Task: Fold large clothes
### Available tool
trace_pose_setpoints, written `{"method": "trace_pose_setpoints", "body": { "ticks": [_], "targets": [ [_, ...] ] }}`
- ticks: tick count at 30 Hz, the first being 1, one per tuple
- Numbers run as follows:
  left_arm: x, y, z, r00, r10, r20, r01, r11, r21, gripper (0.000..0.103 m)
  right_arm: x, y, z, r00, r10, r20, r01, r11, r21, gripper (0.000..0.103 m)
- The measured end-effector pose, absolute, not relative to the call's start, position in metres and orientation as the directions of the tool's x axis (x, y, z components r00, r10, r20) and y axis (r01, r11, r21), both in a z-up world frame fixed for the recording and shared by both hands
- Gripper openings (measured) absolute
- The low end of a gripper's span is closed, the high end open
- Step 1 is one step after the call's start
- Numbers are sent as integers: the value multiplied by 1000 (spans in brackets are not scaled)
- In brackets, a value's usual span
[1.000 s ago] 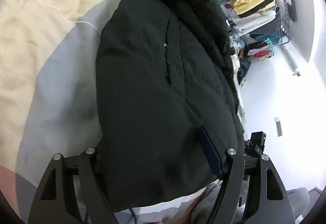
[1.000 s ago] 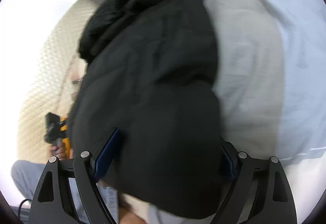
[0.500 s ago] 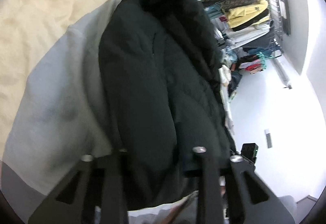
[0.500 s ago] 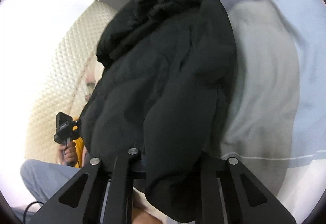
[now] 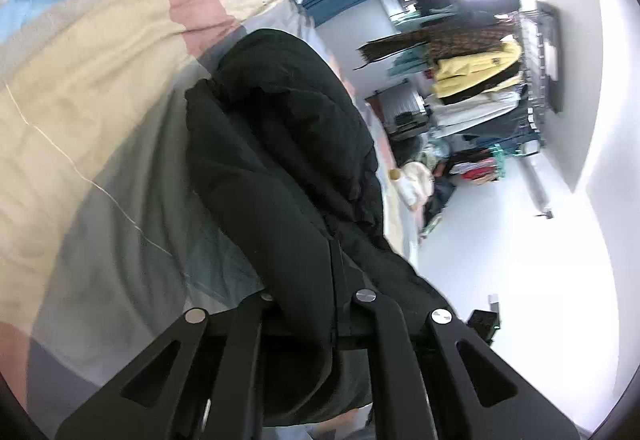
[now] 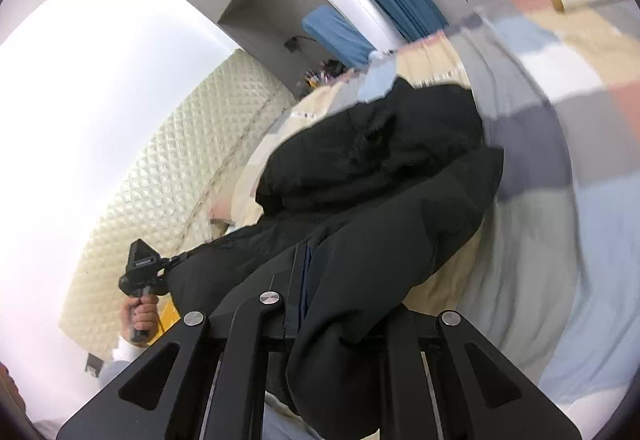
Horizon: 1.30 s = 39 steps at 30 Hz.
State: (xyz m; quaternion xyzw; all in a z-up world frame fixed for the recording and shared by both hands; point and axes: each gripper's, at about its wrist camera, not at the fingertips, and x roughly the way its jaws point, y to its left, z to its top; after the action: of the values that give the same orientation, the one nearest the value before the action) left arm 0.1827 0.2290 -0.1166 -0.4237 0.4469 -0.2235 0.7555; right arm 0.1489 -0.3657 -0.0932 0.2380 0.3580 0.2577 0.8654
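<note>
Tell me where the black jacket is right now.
The black jacket fills the centre of both wrist views, its near hem pinched in the left gripper and right gripper, its hood end on the patchwork bedspread.

Jacket (image 5: 288,176) bulk blocks centre; bare quilt (image 5: 80,128) passable alongside.

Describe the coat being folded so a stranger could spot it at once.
Find the bed with the pastel patchwork cover. The coat lies on it, its near edge pinched by the left gripper and right gripper. It is the only black, puffy thing on that pale bedding.
</note>
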Motion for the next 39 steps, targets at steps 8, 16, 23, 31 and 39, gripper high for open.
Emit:
{"method": "trace_pose_setpoints", "body": {
  "ticks": [8,16,23,31,39],
  "targets": [
    [160,235,-75,518,-657,-548,-18,632,-775,5,111,-369,-59,671,632,-388,-321,719,616,9],
    [115,230,-46,532,-625,-571,32,688,-725,5,61,-376,-37,697,636,-332,-343,702,624,9],
    [86,232,-34,526,-640,-560,21,668,-744,5,12,-382,-28,740,601,-302,-331,716,615,9],
    [79,231,-31,508,-610,-609,-31,693,-720,5,2,-385,-26,745,584,-321,-290,718,633,9],
    [120,213,-23,460,-577,-675,-23,752,-659,6,55,-406,-36,750,547,-372,-208,729,653,9]
  ]
}}
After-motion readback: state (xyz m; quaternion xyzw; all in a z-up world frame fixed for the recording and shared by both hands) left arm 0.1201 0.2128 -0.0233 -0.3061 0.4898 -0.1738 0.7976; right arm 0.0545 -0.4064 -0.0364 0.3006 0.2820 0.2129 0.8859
